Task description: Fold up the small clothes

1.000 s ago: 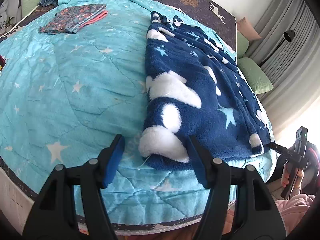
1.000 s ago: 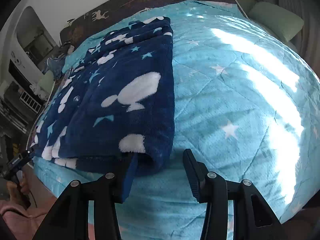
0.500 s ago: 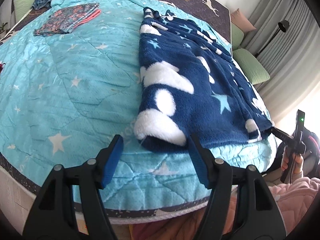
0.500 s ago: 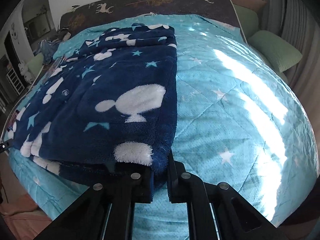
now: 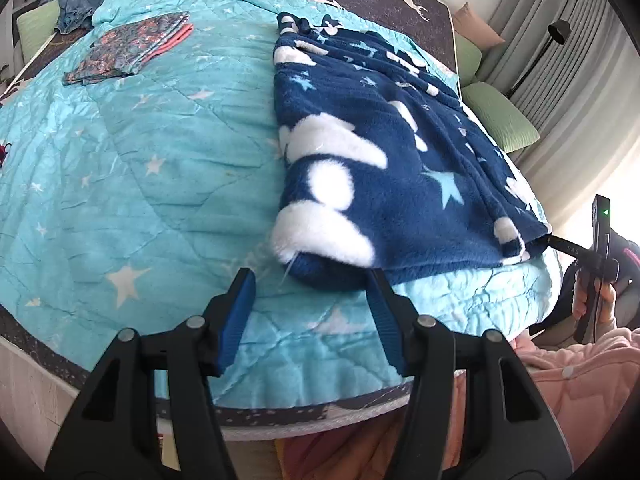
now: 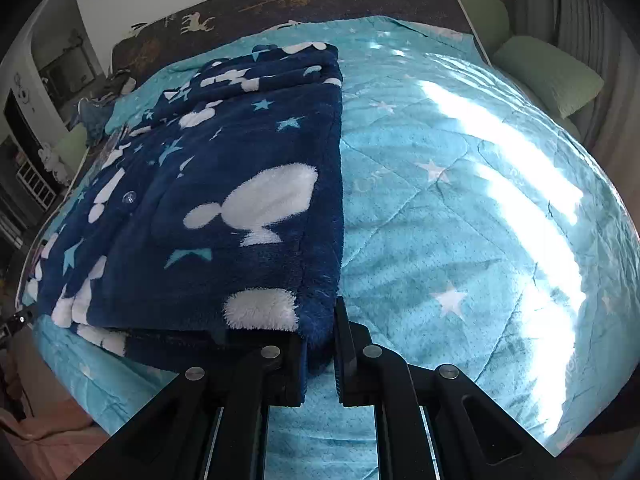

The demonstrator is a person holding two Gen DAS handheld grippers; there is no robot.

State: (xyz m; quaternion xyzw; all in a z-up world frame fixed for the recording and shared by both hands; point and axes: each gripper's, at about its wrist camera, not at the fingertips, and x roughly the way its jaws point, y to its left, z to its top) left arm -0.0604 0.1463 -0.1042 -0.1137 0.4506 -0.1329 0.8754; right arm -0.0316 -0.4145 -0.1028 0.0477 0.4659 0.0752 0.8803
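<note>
Left claw (image 5: 310,312): fingers spread wide, holding nothing — the near left corner of the fleece garment (image 5: 384,168) lies just ahead, between the finger lines; contact cannot be told.
Right claw (image 6: 320,344): pressed together, pinching the garment's near right corner; the fabric inside the grip is hidden by the fingers.
Fleece garment: navy with white and pale-blue shapes, spread flat on the bed quilt (image 5: 152,184), reaching away from both claws.
Left view only: a folded patterned cloth (image 5: 128,46) far ahead-left; the right claw's far end at the garment corner, partly cut off.
Right view only: a button (image 6: 129,197) on the garment; glare washes out the quilt to the right.
</note>
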